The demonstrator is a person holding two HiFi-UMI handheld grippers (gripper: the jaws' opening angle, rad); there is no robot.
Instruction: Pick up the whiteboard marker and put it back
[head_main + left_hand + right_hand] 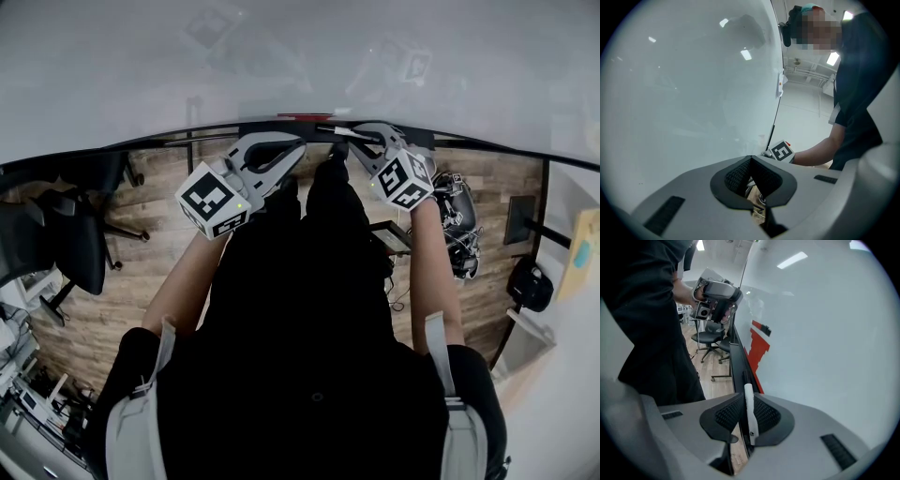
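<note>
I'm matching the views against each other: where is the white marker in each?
Head view: top centre, the marker, a thin stick at the right gripper's tip.
Left gripper view: not made out.
Right gripper view: low centre, clamped between the jaws.
Shared landmark: the whiteboard.

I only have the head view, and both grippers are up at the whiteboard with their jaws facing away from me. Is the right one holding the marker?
Observer: Yes. The right gripper has its jaws closed on a slim white whiteboard marker, whose end pokes out beyond the pads.
Operator: Where is it against the tray?
Observer: It lines up along the black tray ledge at the foot of the whiteboard. I can't tell whether it touches.
Operator: And the left one?
Observer: The left gripper has its jaws together with nothing between them.
</note>
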